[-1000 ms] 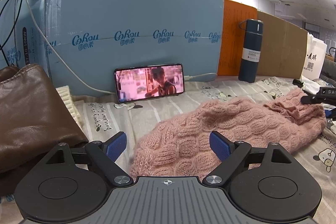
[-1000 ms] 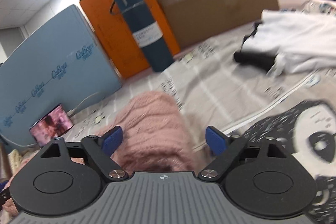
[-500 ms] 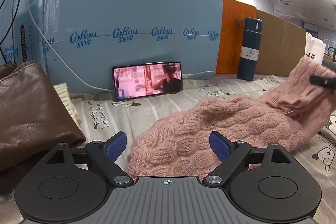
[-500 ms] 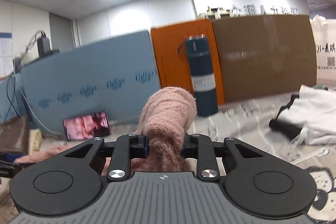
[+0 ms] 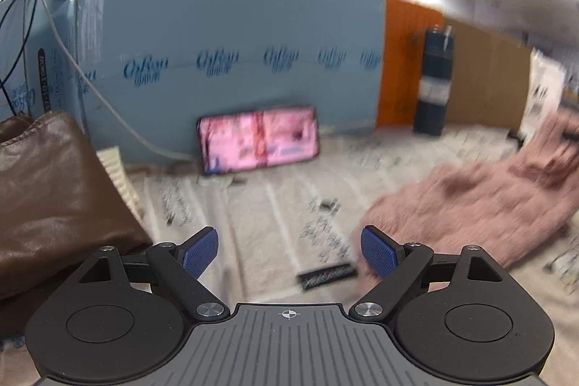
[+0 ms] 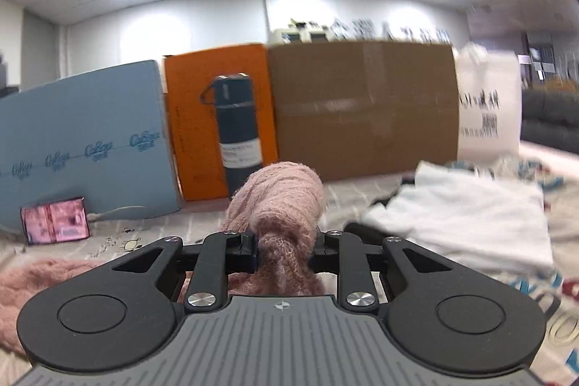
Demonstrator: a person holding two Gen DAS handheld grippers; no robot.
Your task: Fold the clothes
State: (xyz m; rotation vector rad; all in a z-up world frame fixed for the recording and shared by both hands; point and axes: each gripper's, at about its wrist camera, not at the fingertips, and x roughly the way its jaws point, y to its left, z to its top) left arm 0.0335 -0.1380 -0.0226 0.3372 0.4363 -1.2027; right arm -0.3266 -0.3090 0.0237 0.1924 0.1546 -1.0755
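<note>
A pink knitted sweater (image 5: 481, 201) lies on the printed bed sheet (image 5: 260, 205) at the right of the left wrist view, blurred, its far end lifted. My left gripper (image 5: 289, 250) is open and empty over bare sheet, just left of the sweater's near edge. My right gripper (image 6: 284, 250) is shut on a bunched part of the pink sweater (image 6: 286, 205) and holds it up off the sheet; the rest trails down to the left (image 6: 39, 277).
A brown leather garment (image 5: 50, 205) lies at the left. A phone (image 5: 258, 140) with a lit screen leans on the blue board (image 5: 224, 60). A dark blue flask (image 6: 237, 129) stands by orange and brown boards. White clothes (image 6: 466, 216) lie at the right.
My right gripper closed on the sweater, lifted it and pulled it to the right. The sweater has slid out from between my left fingers, which stay open.
</note>
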